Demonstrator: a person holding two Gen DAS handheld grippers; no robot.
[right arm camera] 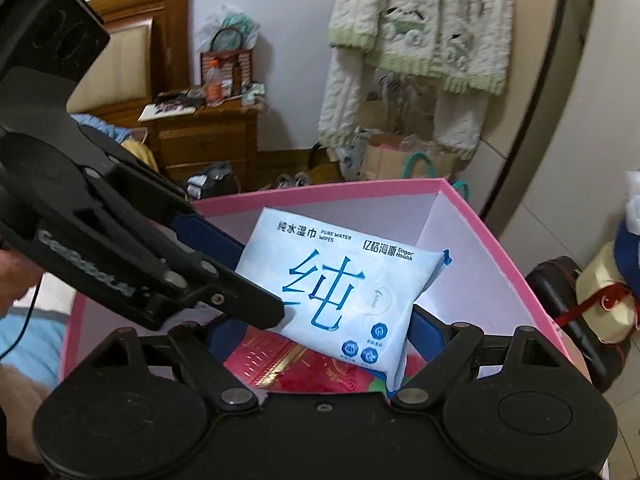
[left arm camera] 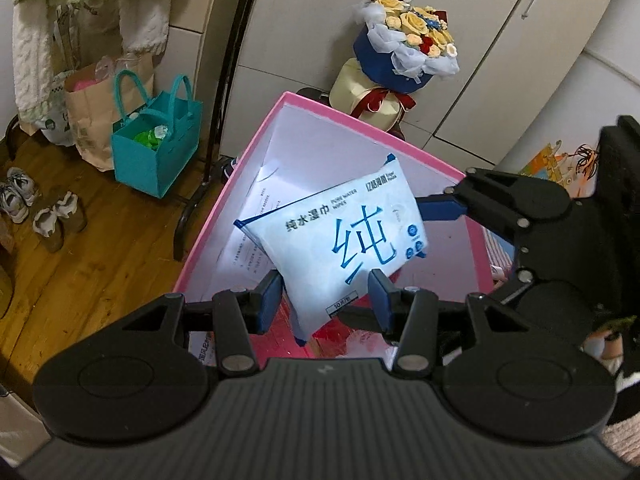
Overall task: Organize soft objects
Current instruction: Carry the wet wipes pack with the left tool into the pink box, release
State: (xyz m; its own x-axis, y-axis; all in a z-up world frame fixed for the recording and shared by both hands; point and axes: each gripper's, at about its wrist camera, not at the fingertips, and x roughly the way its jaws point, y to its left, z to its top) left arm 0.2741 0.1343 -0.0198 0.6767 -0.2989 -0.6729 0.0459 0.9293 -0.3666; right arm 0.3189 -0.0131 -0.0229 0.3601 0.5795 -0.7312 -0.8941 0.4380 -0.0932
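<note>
I grip the soft pale-blue wet-wipes pack (left arm camera: 340,240) with both the left gripper (left arm camera: 326,294) and right gripper (right arm camera: 312,334), above the pink-rimmed cardboard box (left arm camera: 256,136). Uneven release may tip it against the wall.

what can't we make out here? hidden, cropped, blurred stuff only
- Pink box floor: mostly covered by the wipes pack, both views.
- Red item under the pack: only partly visible, right wrist view; kind unclear.
- Right gripper far finger: behind the pack, left wrist view.
- Papers in the box: print too small to read.
</note>
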